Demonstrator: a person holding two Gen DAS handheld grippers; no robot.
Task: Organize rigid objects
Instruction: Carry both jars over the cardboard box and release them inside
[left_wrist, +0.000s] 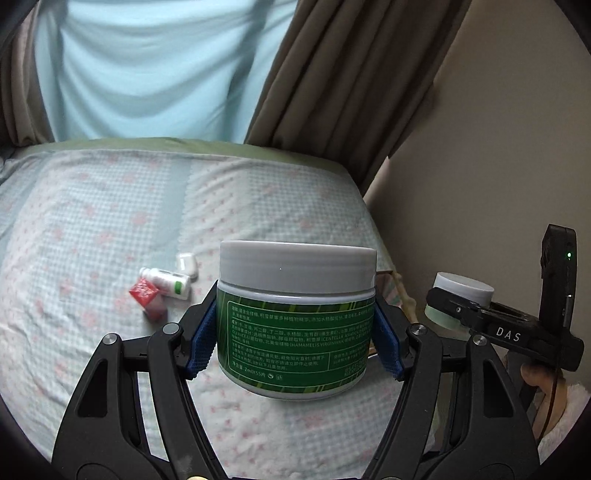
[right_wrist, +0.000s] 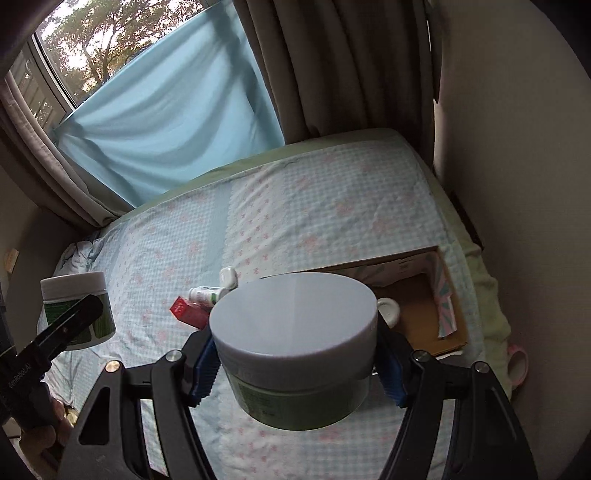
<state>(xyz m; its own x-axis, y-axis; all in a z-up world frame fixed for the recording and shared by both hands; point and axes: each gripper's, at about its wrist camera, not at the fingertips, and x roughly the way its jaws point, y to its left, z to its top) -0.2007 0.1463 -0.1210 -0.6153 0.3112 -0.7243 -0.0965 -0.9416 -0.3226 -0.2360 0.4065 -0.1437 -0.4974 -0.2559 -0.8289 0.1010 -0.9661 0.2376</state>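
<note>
My left gripper (left_wrist: 295, 339) is shut on a dark green jar with a white lid (left_wrist: 297, 321) and holds it upright above the bed; this jar also shows in the right wrist view (right_wrist: 75, 310). My right gripper (right_wrist: 295, 365) is shut on a pale green jar with a white lid (right_wrist: 295, 347), held above the bed near an open cardboard box (right_wrist: 424, 317). That jar also shows in the left wrist view (left_wrist: 460, 299). A red box (left_wrist: 147, 297), a small white bottle (left_wrist: 170, 282) and a white earbud case (left_wrist: 187, 264) lie together on the bed.
The bed has a checked floral sheet (right_wrist: 314, 206). Inside the cardboard box sits a white round object (right_wrist: 388, 310). A pink tape roll (right_wrist: 517, 365) lies past the bed's right edge. Curtains (right_wrist: 332, 66) and a wall (left_wrist: 498, 147) stand behind and to the right.
</note>
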